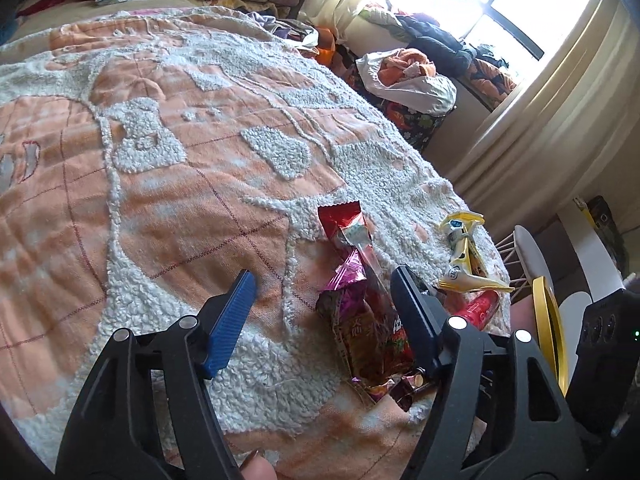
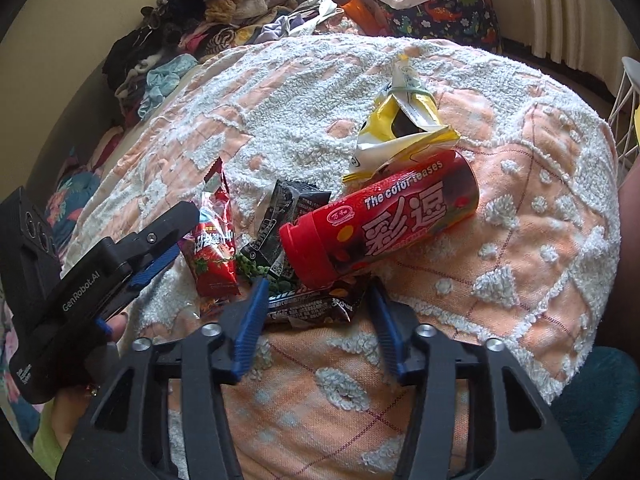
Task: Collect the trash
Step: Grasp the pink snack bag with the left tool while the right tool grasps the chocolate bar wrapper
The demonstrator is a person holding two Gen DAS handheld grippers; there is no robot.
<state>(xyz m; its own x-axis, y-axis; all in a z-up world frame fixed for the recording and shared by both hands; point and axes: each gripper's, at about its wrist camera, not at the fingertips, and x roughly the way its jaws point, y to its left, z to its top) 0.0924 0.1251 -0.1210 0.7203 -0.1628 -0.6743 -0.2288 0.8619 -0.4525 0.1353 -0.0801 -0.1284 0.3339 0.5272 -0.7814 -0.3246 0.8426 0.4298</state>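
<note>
— Right wrist view: where is the red canister (image 2: 380,216)?
— On the bedspread (image 2: 520,240), lying sideways, cap toward lower left, just ahead of the half-open, empty right gripper (image 2: 316,280).

The bedspread (image 2: 500,248) is soft cloth, its peach ground flat and matt, its white pattern raised in rough, nubby tufts. The red canister (image 2: 384,220) is smooth plastic with a glossy printed wrap. The red wrapper (image 2: 214,248) and the black wrapper (image 2: 308,308) are crinkled, shiny foil film; the yellow bag (image 2: 400,132) looks glossy too. Both the left gripper (image 1: 324,320) and the right gripper (image 2: 316,320) have matt black plastic arms, ribbed blue pads and bright metal pins.
</note>
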